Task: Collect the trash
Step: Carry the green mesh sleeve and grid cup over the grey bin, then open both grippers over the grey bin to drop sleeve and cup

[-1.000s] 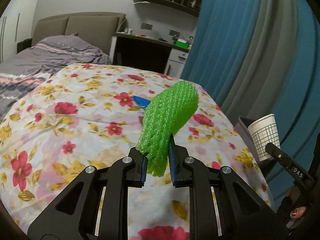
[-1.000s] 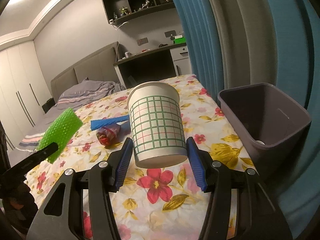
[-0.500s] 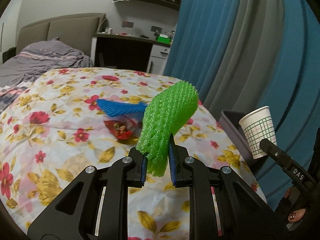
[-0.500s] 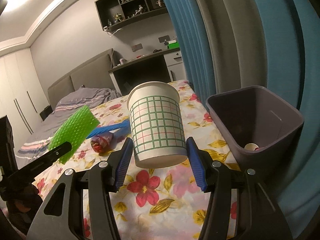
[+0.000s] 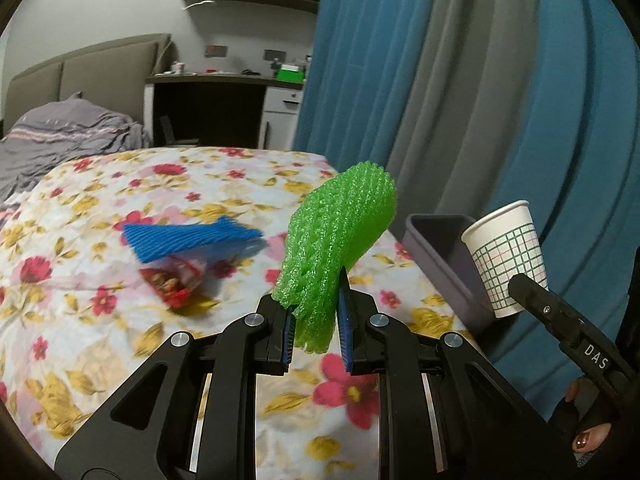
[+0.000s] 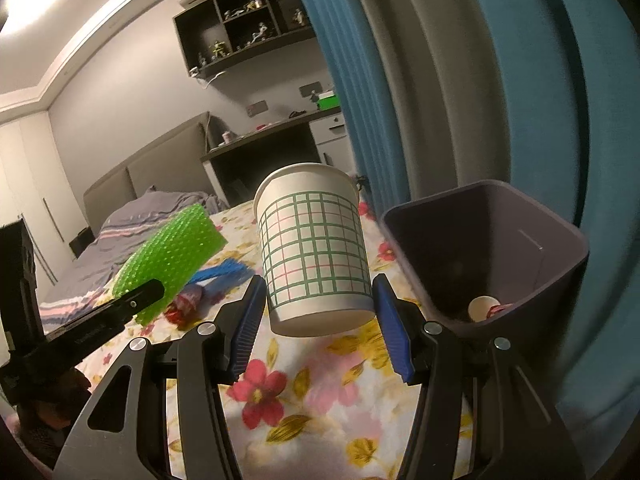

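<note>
R gripper (image 6: 318, 320) clamped on paper cup (image 6: 314, 244), L gripper (image 5: 316, 330) on green foam net (image 5: 340, 240); center over bin (image 6: 560, 264) at frame right before release.

A home bedroom. A bed with a floral bedspread (image 5: 120, 208) fills the near scene; a rumpled grey striped duvet (image 5: 60, 140) and padded headboard (image 5: 80, 68) lie far left. A desk (image 5: 224, 80) stands against the far wall under shelves of figurines (image 6: 244, 8). Blue and grey curtains (image 5: 440, 80) hang on the right.
</note>
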Demonstrator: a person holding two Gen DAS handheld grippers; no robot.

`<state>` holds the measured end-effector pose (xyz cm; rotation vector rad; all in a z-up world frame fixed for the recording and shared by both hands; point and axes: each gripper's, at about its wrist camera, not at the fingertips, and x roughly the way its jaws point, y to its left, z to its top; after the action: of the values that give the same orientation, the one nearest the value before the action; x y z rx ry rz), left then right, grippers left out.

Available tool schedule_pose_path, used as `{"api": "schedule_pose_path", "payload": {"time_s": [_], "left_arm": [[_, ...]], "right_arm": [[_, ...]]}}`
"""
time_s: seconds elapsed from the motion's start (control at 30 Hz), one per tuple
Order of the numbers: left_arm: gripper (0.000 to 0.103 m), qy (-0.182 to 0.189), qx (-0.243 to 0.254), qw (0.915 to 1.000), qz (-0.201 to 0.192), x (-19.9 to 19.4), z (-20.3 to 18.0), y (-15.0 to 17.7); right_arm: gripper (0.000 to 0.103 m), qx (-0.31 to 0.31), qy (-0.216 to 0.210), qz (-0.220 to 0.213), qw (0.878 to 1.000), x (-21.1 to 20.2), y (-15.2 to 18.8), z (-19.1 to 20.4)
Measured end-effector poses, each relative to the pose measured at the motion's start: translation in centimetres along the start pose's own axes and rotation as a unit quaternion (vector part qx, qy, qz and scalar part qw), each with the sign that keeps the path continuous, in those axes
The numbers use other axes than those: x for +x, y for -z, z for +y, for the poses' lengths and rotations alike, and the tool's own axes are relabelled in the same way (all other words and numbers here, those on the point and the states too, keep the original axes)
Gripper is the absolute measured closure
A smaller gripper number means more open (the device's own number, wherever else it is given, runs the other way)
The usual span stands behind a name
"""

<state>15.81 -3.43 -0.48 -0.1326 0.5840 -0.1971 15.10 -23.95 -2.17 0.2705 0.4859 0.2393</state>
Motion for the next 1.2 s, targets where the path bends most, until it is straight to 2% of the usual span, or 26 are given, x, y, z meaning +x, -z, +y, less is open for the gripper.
{"api": "schedule_pose_path", "payload": {"time_s": [0.3, 0.67, 0.97, 1.2], "left_arm": [[0.086, 0.048, 0.037, 0.9981, 0.011, 3.8, -5.3, -1.3], [0.086, 0.127, 0.063, 0.9886, 0.051, 10.1, -12.6, -1.7], [0.086, 0.152, 0.075, 0.9808, 0.097, 15.2, -16.5, -0.4], [0.085, 0.165, 0.088, 0.9761, 0.111, 16.6, -17.8, 0.3]], "right_arm": [[0.049, 0.023, 0.042, -0.024, 0.999, -1.1, -1.4, -3.6], [0.049, 0.054, 0.103, -0.053, 0.992, -2.3, -3.0, -9.2], [0.049, 0.057, 0.119, -0.042, 0.990, -0.6, -3.1, -11.1], [0.049, 0.066, 0.128, -0.025, 0.989, 1.0, -3.0, -12.4]]}}
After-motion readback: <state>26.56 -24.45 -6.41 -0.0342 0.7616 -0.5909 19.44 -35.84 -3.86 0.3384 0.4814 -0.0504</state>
